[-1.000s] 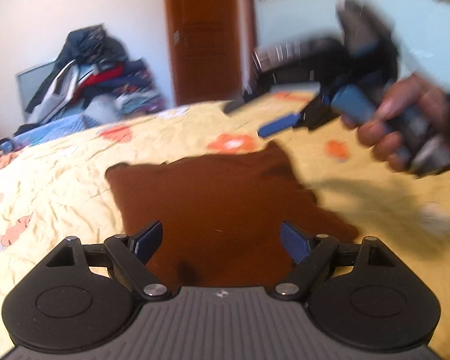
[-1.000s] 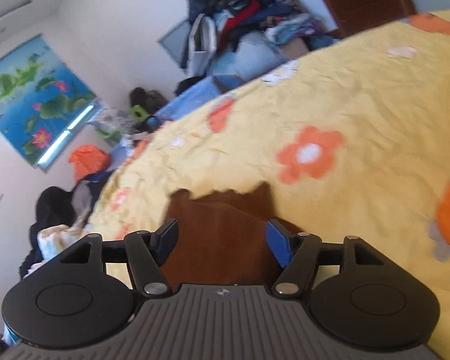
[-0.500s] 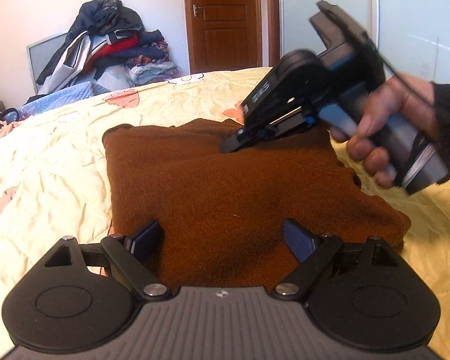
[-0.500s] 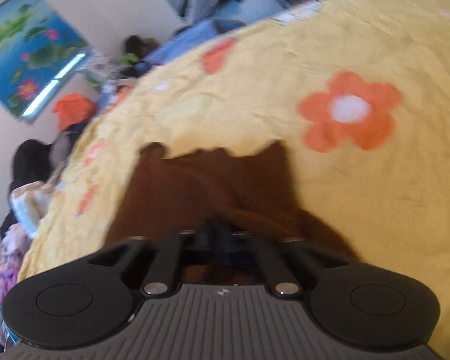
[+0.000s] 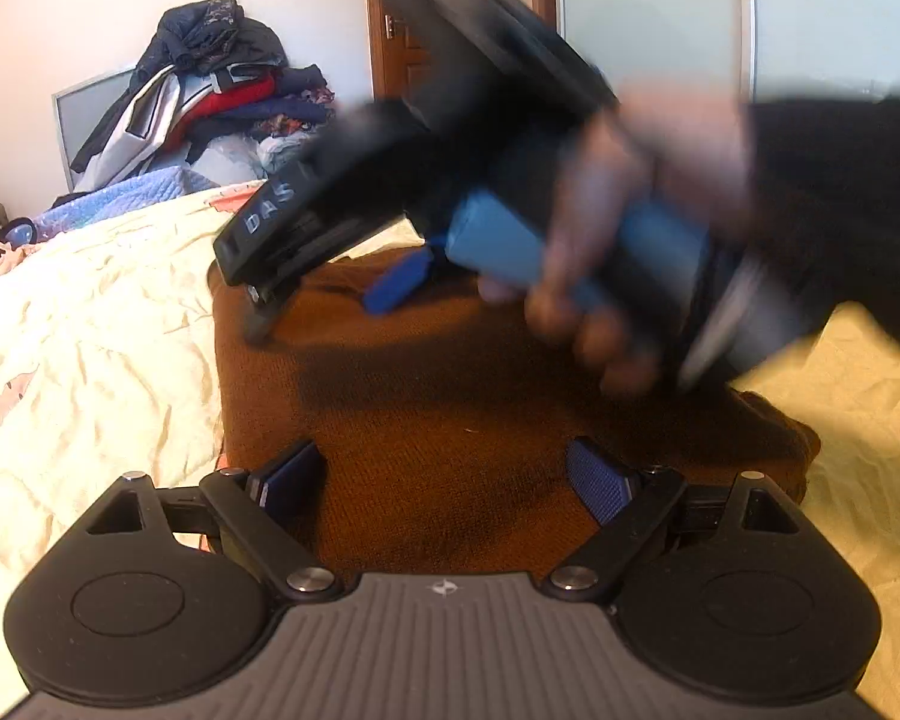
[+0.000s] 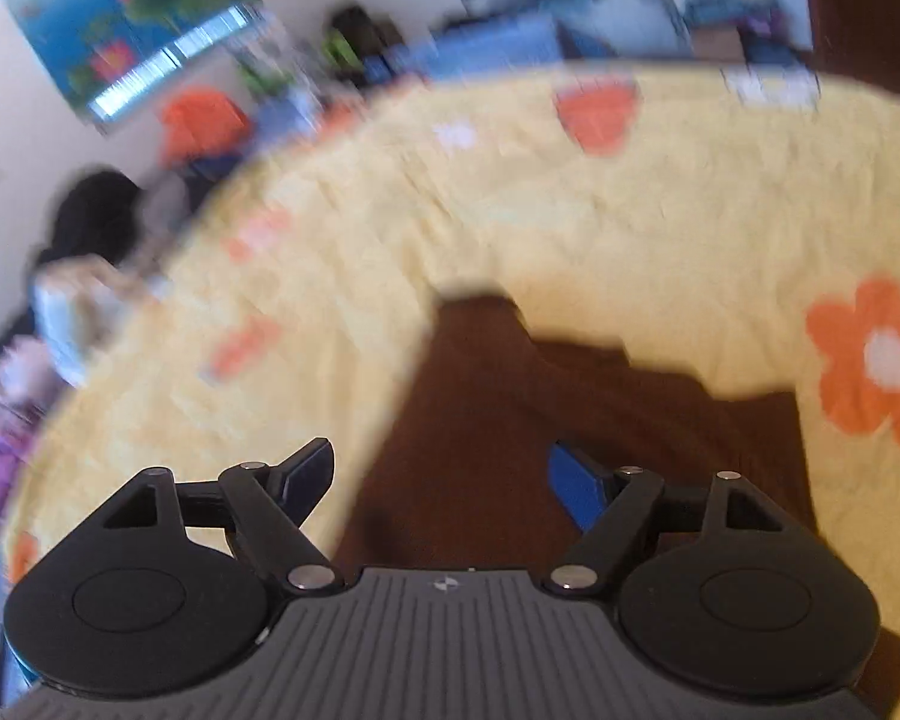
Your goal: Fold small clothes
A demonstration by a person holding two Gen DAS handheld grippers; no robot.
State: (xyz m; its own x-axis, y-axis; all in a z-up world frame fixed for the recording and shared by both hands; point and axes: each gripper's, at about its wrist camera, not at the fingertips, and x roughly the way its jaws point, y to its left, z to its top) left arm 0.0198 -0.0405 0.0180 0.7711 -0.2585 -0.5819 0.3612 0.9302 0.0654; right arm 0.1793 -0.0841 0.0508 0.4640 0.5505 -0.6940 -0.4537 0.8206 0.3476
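A brown knitted garment (image 5: pixel 450 420) lies folded flat on the yellow flowered bedsheet (image 5: pixel 90 348). My left gripper (image 5: pixel 450 474) is open and empty, low over the garment's near edge. My right gripper (image 6: pixel 444 474) is open and empty above the garment's (image 6: pixel 540 420) left part. In the left wrist view the right gripper (image 5: pixel 330 300) crosses over the garment from the right, blurred by motion, with the hand behind it.
A heap of clothes (image 5: pixel 210 96) is piled beyond the bed's far left, beside a wooden door (image 5: pixel 402 30). In the right wrist view a picture (image 6: pixel 120 18) hangs on the wall and more clutter (image 6: pixel 78 276) lies past the bed edge.
My right gripper was shut on the garment's far edge; it carried it over, and now it is open. It has swung left across the garment. My left gripper has stayed open.
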